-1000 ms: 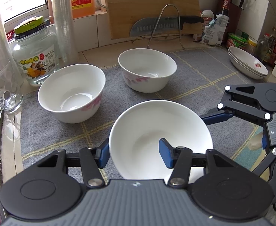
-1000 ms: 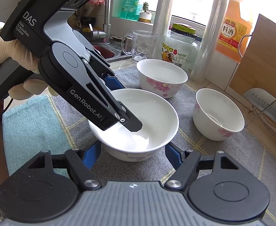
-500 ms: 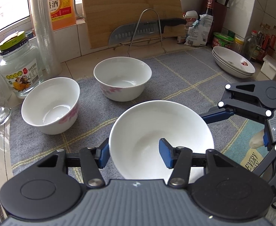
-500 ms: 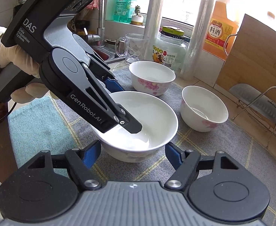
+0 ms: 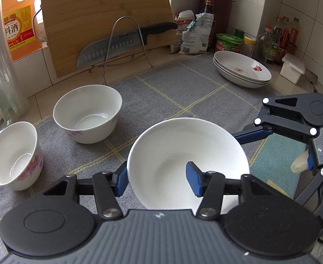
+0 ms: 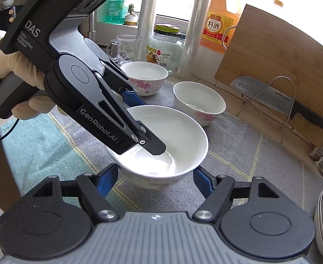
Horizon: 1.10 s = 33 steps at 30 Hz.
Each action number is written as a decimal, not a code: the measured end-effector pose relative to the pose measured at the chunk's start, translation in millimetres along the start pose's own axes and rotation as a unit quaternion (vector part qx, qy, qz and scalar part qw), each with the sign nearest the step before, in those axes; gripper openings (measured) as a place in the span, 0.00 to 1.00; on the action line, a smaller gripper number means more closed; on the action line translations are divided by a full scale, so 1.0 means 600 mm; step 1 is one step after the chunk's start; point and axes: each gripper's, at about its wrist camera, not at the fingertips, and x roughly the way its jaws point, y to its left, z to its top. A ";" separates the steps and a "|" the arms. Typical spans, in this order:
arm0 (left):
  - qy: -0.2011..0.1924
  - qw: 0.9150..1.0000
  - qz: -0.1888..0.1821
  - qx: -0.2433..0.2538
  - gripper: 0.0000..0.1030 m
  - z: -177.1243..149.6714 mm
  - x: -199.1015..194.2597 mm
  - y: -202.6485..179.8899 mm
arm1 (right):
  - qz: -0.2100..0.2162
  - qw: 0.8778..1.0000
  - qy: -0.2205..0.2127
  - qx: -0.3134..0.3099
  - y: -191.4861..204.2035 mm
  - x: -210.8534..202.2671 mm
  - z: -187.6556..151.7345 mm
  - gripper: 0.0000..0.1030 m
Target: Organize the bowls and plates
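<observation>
Sitting on the grey cloth [image 5: 183, 83], two flowered bowls [image 5: 87, 113] [image 5: 11, 155] hold nothing, and three plates [image 5: 241, 69] are stacked far right. Compared with a second ago, both small bowls lie further left in the left view and the plates look nearer. The left gripper [image 5: 158, 179] pinches the big white bowl's [image 5: 183, 154] wall, one finger inside. The right gripper [image 6: 155, 179] clamps the same bowl's outside from both sides.

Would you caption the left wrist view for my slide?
Left gripper clamps the near bowl's rim; two bowls, stacked plates beyond.
</observation>
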 end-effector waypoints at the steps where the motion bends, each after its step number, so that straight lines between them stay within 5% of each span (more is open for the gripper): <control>1: -0.001 1.000 -0.004 0.003 0.52 0.003 0.004 -0.004 | -0.005 1.000 0.001 0.003 -0.004 -0.003 -0.004 0.77; 15: 0.007 0.998 -0.045 0.039 0.52 0.038 0.055 -0.060 | -0.048 0.998 0.020 0.042 -0.044 -0.039 -0.053 0.77; 33: 0.020 0.996 -0.065 0.053 0.52 0.047 0.092 -0.082 | -0.055 0.995 0.043 0.064 -0.070 -0.038 -0.083 0.77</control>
